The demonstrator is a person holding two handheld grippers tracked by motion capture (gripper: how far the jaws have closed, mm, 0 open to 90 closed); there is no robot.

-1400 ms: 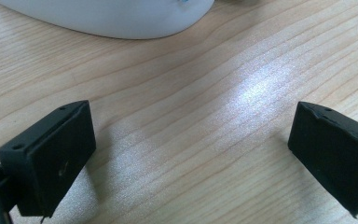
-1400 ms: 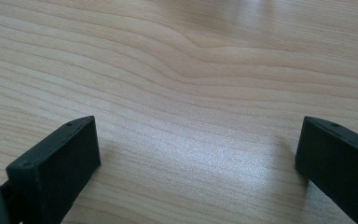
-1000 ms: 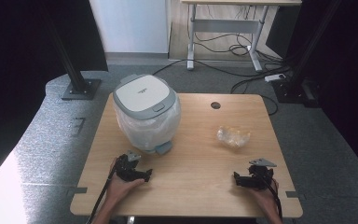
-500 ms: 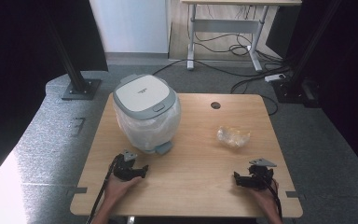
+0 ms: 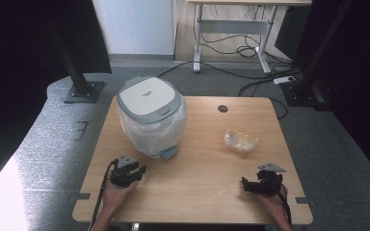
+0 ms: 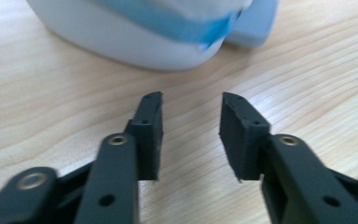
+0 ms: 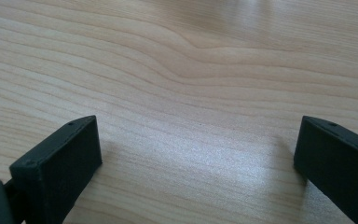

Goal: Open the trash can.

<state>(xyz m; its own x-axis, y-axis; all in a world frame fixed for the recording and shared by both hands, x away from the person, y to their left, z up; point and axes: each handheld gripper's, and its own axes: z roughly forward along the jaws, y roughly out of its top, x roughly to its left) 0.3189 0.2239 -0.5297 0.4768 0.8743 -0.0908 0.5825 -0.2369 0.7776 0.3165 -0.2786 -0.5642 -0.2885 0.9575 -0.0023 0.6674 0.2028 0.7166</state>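
Note:
A white pedal bin (image 5: 150, 120) with a grey lid and a clear liner stands at the table's left; its base (image 6: 135, 42) and pale blue pedal (image 6: 256, 23) lie just ahead of my left gripper. My left gripper (image 5: 139, 169) hovers in front of the pedal (image 5: 168, 153). Its jaws have just been closing, and a narrow gap (image 6: 191, 100) with nothing in it is left between them. A crumpled clear plastic wrapper (image 5: 241, 140) lies at the right. My right gripper (image 5: 245, 184) rests near the front right edge, open wide over bare wood (image 7: 200, 126).
The wooden table (image 5: 207, 192) has a round cable hole (image 5: 223, 109) at the back. Beyond it, cables and a desk frame (image 5: 231, 29) stand on the grey floor. Black stands (image 5: 79, 86) flank the table.
The left gripper's jaws have narrowed from wide open to a small gap, and the left hand has lifted slightly and shifted left. The right gripper has not moved.

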